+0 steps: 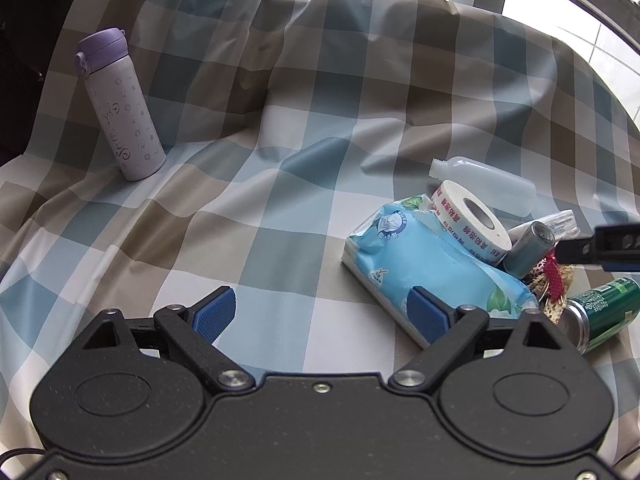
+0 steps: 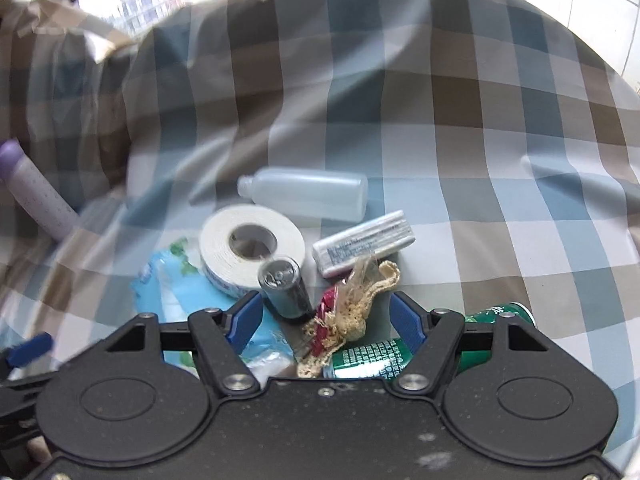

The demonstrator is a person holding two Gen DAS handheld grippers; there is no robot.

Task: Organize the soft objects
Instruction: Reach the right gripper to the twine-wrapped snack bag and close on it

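A blue tissue pack point(image 1: 432, 266) lies on the checked cloth point(image 1: 256, 200), with a white tape roll point(image 1: 472, 216) leaning on it. My left gripper point(image 1: 320, 314) is open and empty, its right finger point(image 1: 428, 312) close by the pack's near end. In the right wrist view my right gripper point(image 2: 326, 320) is open above a beige crocheted piece with red bits point(image 2: 352, 304). A dark cylinder point(image 2: 286, 288), the tape roll point(image 2: 250, 246), the tissue pack point(image 2: 180, 288) and a small wrapped packet point(image 2: 362, 242) lie around it.
A purple-lidded flask point(image 1: 120, 108) stands at the far left. A clear plastic bottle point(image 2: 308, 196) lies behind the pile. A green can point(image 2: 400, 354) lies on its side under the right gripper. The cloth rises in folds at the back.
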